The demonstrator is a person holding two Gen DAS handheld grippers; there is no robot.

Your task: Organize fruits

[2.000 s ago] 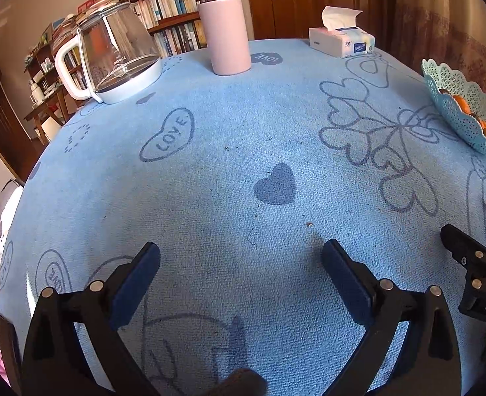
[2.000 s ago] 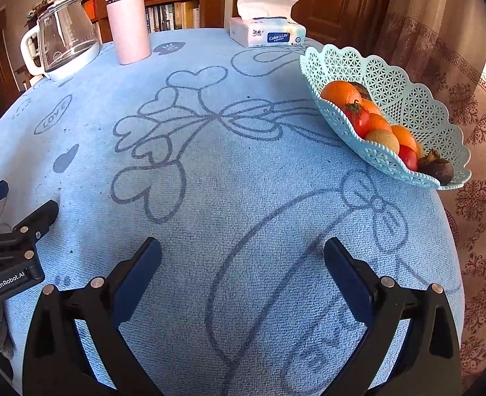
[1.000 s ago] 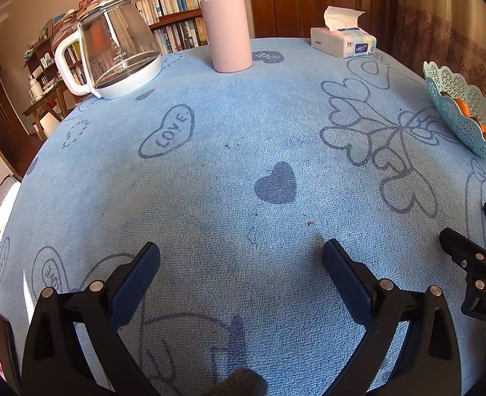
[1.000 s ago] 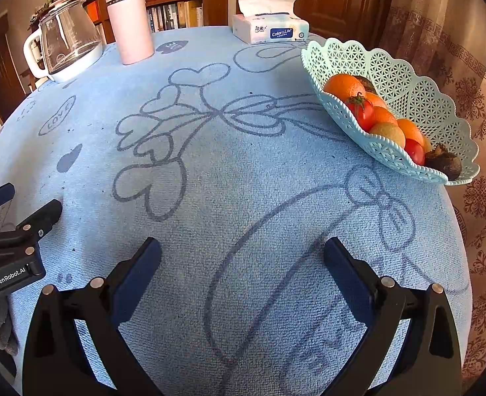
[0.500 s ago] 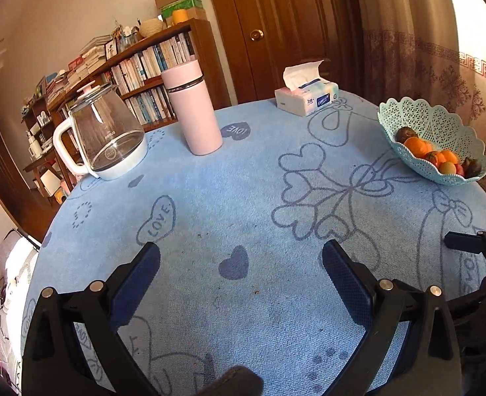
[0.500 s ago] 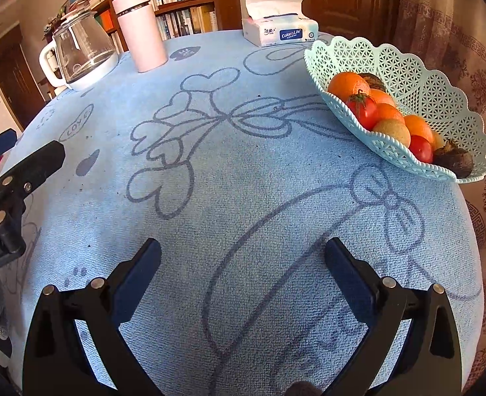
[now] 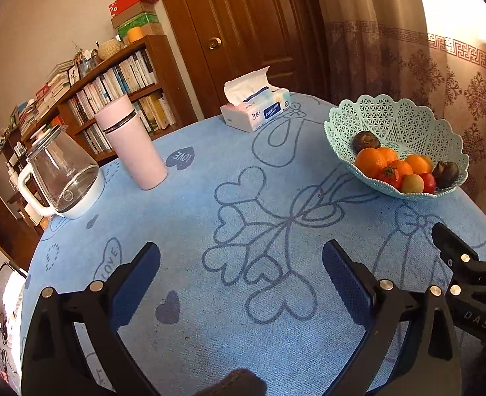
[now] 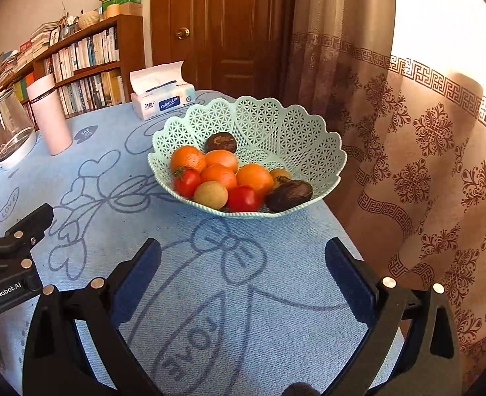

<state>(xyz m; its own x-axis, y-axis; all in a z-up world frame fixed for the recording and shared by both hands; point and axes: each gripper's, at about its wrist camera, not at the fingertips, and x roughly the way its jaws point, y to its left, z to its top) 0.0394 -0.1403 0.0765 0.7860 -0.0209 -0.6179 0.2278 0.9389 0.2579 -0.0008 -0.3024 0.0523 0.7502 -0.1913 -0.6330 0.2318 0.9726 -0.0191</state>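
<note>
Blue towelling cloth [image 8: 111, 231] printed with hearts, bows and the word LOVE covers the round table, with a dark wooden door [image 8: 229, 26] and a patterned brown curtain [image 8: 424, 151] behind it. On that cloth, near the curtain-side edge, sits the pale mint-green plastic lattice basket with a scalloped rim [image 8: 292, 122], and all the fruit in view lies inside it, heaped toward its near wall. Four round orange citrus fruits [image 8: 187, 158] fill the middle of the heap; two small red tomatoes [image 8: 243, 198] rest against the near wall, with a round tan fruit [image 8: 211, 194] between them. One dark brown wrinkled fruit [image 8: 288, 194] lies at the basket's near right, another [image 8: 220, 142] behind the oranges.

Just in front of the basket hovers the right gripper [image 8: 243, 264], its blue-padded jaws spread wide with nothing between them. To the basket's left, over the heart bouquet print, the left gripper [image 7: 241, 265] hangs equally wide apart and empty.

Behind the basket stands a white and blue soft pack of tissues [image 8: 162, 102]. Farther left of the basket stand a tall pale pink cylindrical flask [image 8: 50, 115] and a clear glass kettle with a white base and handle [image 7: 61, 178], with a wooden bookshelf full of books [image 7: 121, 99] beyond them.
</note>
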